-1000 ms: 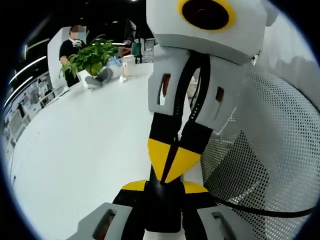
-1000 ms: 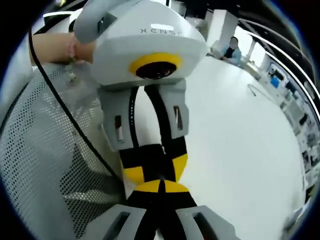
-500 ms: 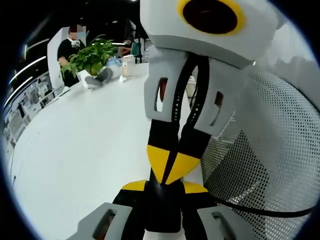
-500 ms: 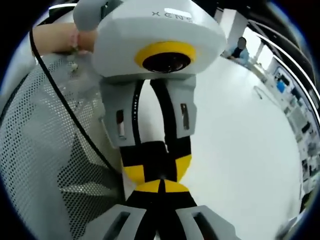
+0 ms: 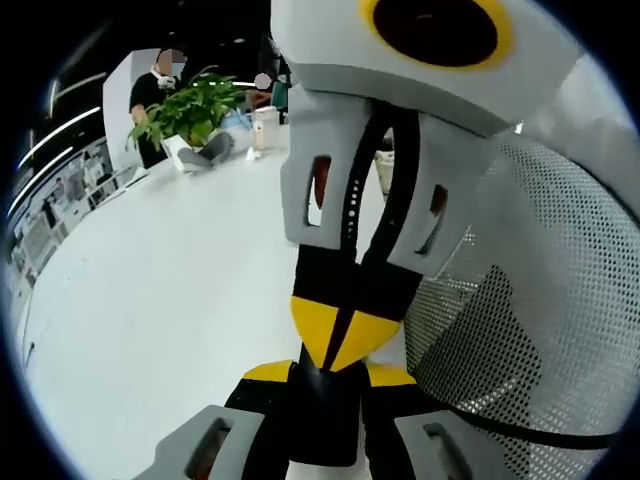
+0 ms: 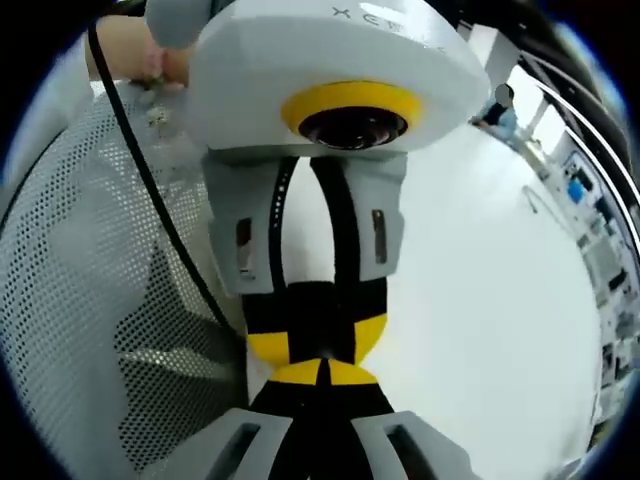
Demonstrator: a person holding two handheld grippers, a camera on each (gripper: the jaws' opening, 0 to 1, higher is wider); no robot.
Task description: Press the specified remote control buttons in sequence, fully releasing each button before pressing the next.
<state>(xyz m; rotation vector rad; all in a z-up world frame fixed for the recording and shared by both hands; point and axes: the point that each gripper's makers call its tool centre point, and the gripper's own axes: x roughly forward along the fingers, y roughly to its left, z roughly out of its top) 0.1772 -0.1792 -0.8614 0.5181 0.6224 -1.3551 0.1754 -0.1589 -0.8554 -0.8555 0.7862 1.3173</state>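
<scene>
Both claws meet tip to tip. In the left gripper view my left claw rises from the bottom centre with its jaws drawn together, and the right claw comes down from the top, its yellow tips pinched together against mine. At upper left of that frame I see a potted plant on the far edge of the white worktop, a person standing behind it, and a small bottle just right of the plant. White perforated mesh fabric fills the right side. In the right gripper view the mesh fabric lies at left, a hand at upper left, the right claw bottom centre, the left claw above it, both closed, and worktop at right. I cannot make out any remote control.
</scene>
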